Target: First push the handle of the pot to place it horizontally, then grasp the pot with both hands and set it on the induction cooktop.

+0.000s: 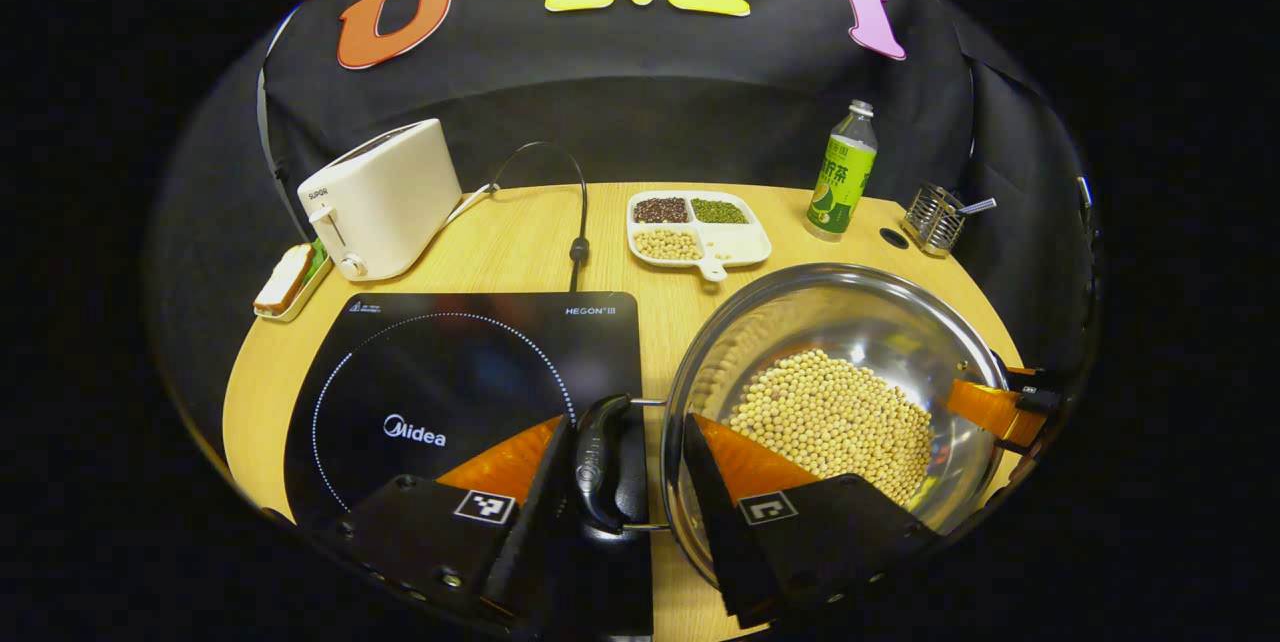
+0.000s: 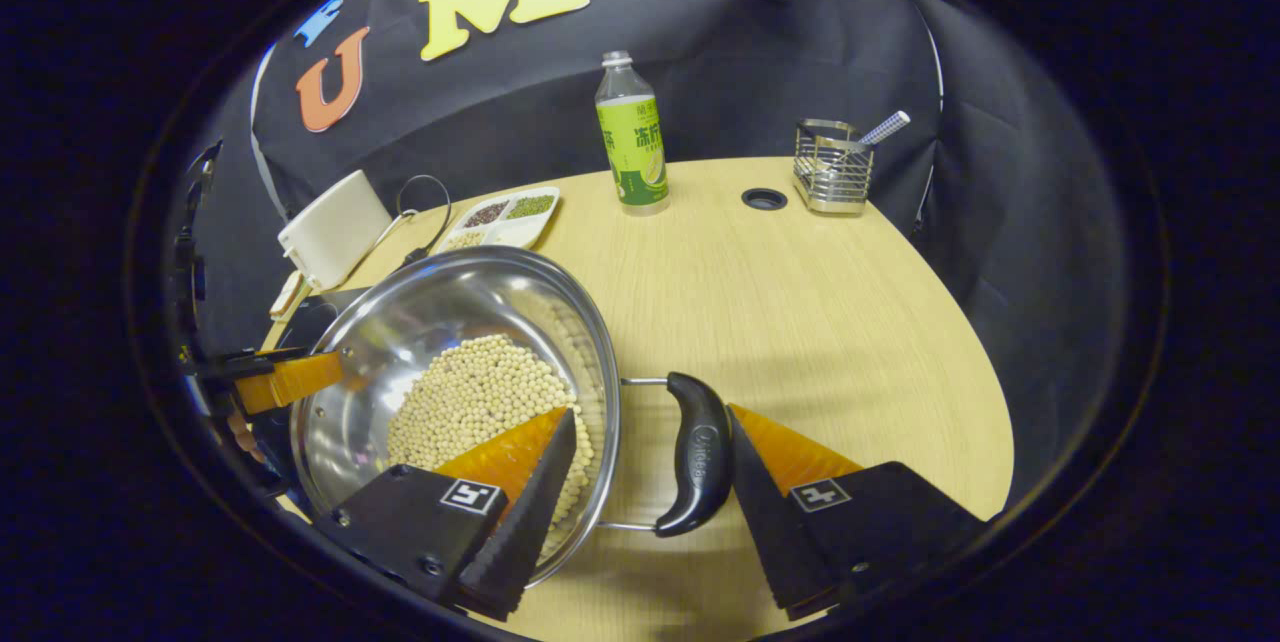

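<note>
In the left gripper view, the left gripper (image 1: 622, 482) has its two black and orange fingers apart, one on each side of a black curved pot handle (image 1: 604, 462). The left finger seems to touch the handle, but the right finger stands clear of it, over the rim, so nothing is clamped. Just right of this gripper is the shiny round steel pot (image 1: 838, 402), filled with pale yellow soybeans (image 1: 835, 419), resting on the light wooden table (image 1: 520, 242). Left of the fingers lies the flat black induction cooktop (image 1: 450, 382), beside the pot.

In the right gripper view, the right gripper (image 2: 650, 482) is also open around the other black handle (image 2: 697, 467). Its right finger touches this handle, while its left finger reaches inside the pot, over the beans. Ahead of it stands a green labelled bottle (image 2: 632, 134).
</note>
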Motion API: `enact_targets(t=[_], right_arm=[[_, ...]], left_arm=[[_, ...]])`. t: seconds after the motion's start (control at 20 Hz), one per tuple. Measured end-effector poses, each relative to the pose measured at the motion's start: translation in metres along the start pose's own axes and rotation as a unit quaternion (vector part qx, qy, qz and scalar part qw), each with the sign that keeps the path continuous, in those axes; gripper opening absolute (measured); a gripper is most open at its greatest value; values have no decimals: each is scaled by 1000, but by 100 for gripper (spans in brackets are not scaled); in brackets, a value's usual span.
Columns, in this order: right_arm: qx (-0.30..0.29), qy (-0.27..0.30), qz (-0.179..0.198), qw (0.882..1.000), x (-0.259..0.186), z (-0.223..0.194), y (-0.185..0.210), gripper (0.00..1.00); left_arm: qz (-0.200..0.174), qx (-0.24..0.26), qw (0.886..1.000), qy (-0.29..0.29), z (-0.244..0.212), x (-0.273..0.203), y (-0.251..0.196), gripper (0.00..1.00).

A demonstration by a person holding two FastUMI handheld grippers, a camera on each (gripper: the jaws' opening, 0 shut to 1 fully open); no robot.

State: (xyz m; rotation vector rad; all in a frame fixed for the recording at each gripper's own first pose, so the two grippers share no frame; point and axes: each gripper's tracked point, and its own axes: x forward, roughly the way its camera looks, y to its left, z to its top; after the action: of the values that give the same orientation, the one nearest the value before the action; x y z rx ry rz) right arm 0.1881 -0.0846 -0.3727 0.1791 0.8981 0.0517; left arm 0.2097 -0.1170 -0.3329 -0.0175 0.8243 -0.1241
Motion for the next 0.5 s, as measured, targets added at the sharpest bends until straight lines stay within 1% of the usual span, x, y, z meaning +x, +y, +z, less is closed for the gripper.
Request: enact_targets(t=[0.05, 0.1, 0.2, 0.25, 0.3, 0.35, 0.45, 0.5], right_arm=[[-1, -1, -4, 1000, 0, 0, -2, 79], [-2, 1, -11, 1000, 1, 1, -4, 75], [-1, -1, -18, 1000, 1, 1, -7, 70], [-2, 0, -19, 1000, 1, 0, -7, 70], [-1, 1, -21, 1000, 1, 0, -7, 70], [-1, 2, -23, 1000, 1, 0, -8, 70], [0, 2, -28, 1000, 1, 0, -7, 69], [-1, -2, -26, 1000, 1, 2, -7, 68]], left_arm=[[-2, 0, 1000, 1, -1, 0, 0, 66], [-4, -1, 1000, -2, -1, 0, 1, 64], [-4, -1, 1000, -4, 0, -1, 0, 63], [-5, 0, 1000, -7, 0, 0, 1, 63], [-5, 1, 1000, -10, 0, 1, 0, 71], [-6, 2, 1000, -13, 0, 0, 1, 61], [-7, 8, 1000, -20, 0, -1, 0, 60], [-6, 10, 1000, -22, 0, -2, 1, 58]])
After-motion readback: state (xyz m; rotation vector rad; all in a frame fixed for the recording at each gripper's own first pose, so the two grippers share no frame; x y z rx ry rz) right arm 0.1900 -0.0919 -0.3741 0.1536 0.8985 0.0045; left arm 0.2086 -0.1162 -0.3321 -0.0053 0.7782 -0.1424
